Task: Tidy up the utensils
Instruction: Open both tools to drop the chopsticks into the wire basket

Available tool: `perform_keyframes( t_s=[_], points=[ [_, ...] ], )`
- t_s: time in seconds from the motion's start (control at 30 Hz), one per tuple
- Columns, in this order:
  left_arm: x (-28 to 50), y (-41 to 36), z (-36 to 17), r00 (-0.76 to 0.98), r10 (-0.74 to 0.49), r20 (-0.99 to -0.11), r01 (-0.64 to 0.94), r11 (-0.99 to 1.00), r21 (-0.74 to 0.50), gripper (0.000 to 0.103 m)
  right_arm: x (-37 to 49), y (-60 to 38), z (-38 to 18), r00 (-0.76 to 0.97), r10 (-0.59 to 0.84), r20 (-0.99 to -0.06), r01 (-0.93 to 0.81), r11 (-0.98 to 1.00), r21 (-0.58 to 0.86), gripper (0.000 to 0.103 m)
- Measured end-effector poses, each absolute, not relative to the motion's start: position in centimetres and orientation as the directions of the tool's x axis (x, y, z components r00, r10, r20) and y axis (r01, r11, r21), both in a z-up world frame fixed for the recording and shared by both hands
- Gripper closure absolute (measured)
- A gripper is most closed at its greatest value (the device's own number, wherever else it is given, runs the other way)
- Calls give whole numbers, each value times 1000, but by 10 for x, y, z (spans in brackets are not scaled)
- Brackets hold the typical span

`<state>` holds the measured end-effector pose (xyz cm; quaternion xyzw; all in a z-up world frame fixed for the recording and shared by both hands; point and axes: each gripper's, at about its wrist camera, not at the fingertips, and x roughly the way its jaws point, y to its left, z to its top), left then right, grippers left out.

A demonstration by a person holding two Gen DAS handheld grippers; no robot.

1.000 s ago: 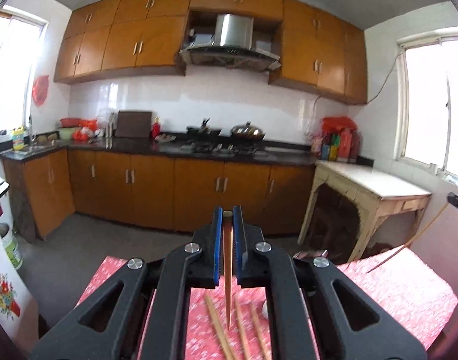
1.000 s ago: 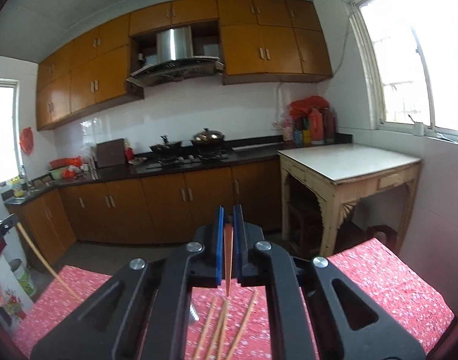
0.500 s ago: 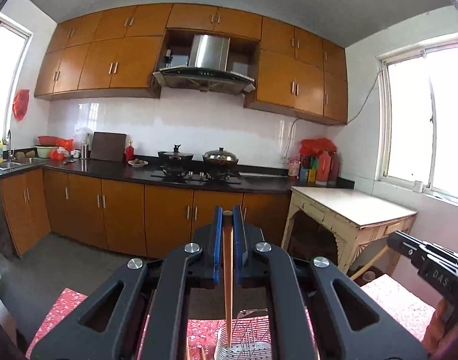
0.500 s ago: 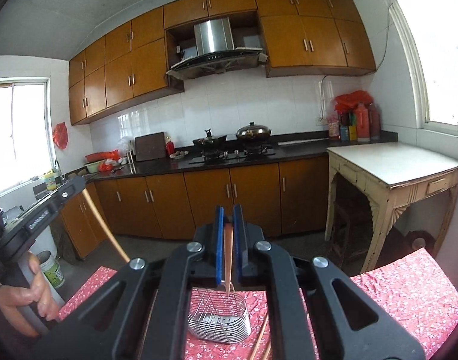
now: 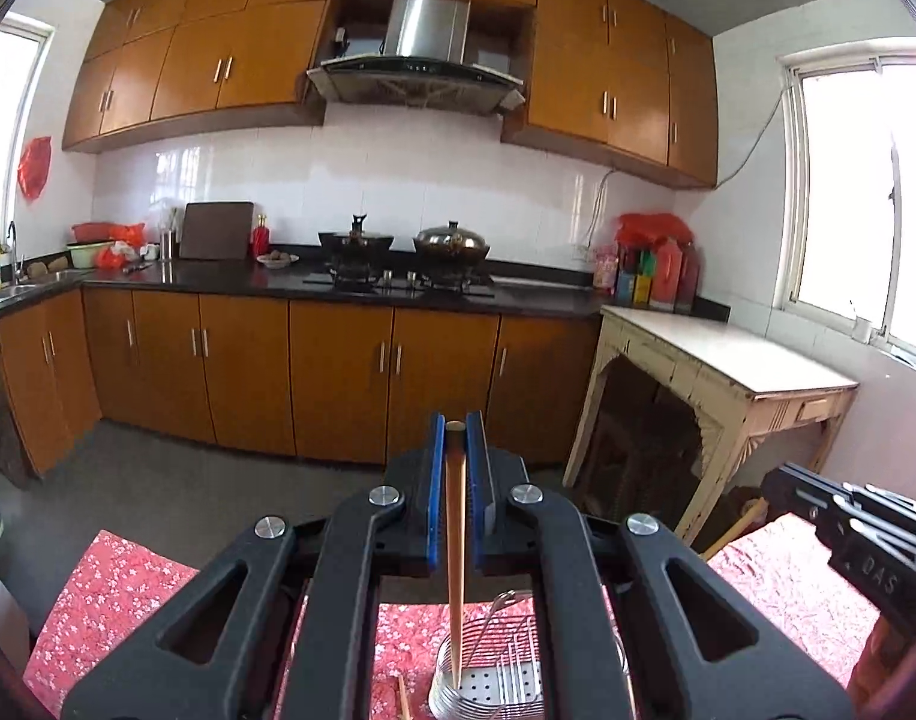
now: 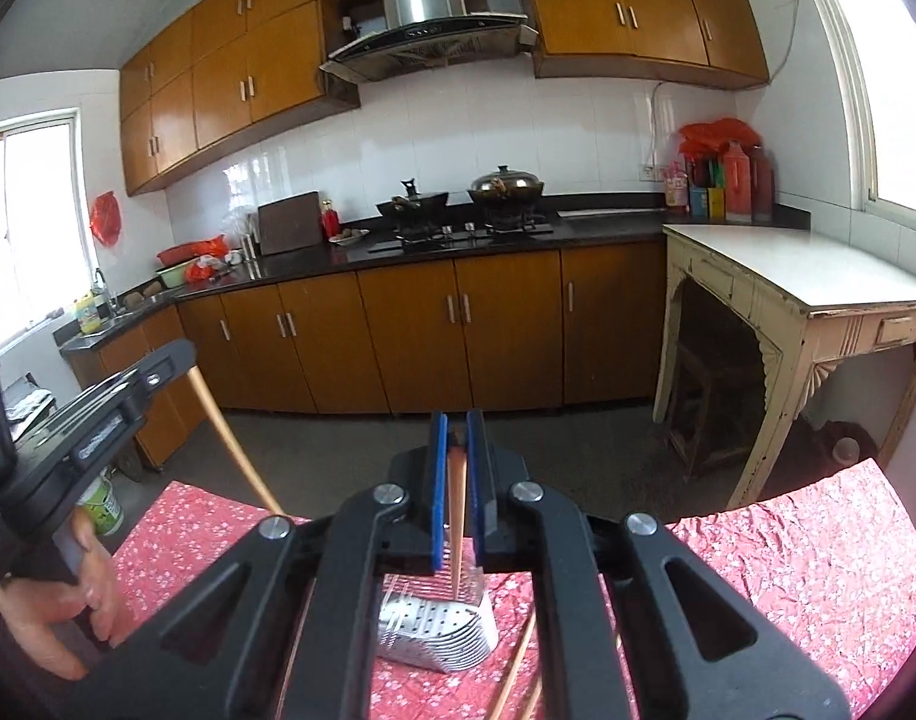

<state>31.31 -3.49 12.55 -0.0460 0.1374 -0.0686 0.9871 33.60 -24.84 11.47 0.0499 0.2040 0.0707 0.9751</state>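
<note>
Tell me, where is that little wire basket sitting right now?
The wire basket stands on the red flowered tablecloth, low in both wrist views, just under the chopstick held in the left claw.

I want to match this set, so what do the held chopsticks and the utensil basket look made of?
Chopsticks: likely wood or bamboo, matte tan-brown with darker tops. Utensil basket: shiny silver metal, probably stainless steel, with thin wire walls and a perforated plate.

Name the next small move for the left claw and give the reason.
Probably lower a little further, then open. The left claw is shut on a chopstick whose tip already hangs inside the wire basket, so releasing lower should drop it in.
</note>
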Motion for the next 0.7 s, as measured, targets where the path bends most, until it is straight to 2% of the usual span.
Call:
perform_keyframes(
  t_s=[0.07, 0.13, 0.17, 0.2, 0.27, 0.33, 0.47, 0.6, 0.67, 0.7],
  points=[
    [312, -30, 125, 953, -139, -271, 114, 988, -106, 94, 337, -254, 111, 914, 121, -386, -82, 990, 115, 85],
    [309, -21, 126, 957, -112, -269, 88, 991, -100, 78, 336, -265, 109, 927, 77, -368, -39, 993, 109, 48],
    [306, -15, 127, 959, -99, -265, 73, 992, -107, 54, 331, -271, 109, 935, 58, -351, -19, 993, 113, 44],
    [305, -11, 128, 962, -91, -259, 64, 992, -111, 39, 330, -278, 108, 937, 44, -347, -4, 993, 115, 43],
    [298, -1, 129, 966, -70, -249, 44, 993, -108, 37, 321, -294, 108, 940, 15, -340, 30, 992, 126, 36],
    [291, 11, 128, 965, -60, -255, 37, 995, -97, 35, 312, -313, 107, 942, -15, -334, 64, 989, 134, 33],
    [268, 44, 118, 959, -51, -279, 23, 995, -102, 25, 292, -348, 89, 928, -123, -351, 173, 978, 114, 29],
    [246, 78, 79, 935, 29, -354, -48, 998, -44, 20, 286, -381, 33, 869, -172, -464, 252, 961, 116, 29],
    [240, 92, 48, 909, 32, -416, -59, 997, -52, 20, 287, -386, -3, 828, -179, -531, 273, 957, 102, 33],
    [239, 98, 31, 891, 29, -454, -67, 995, -67, 20, 289, -386, -29, 797, -159, -583, 266, 958, 104, 43]
  ],
)
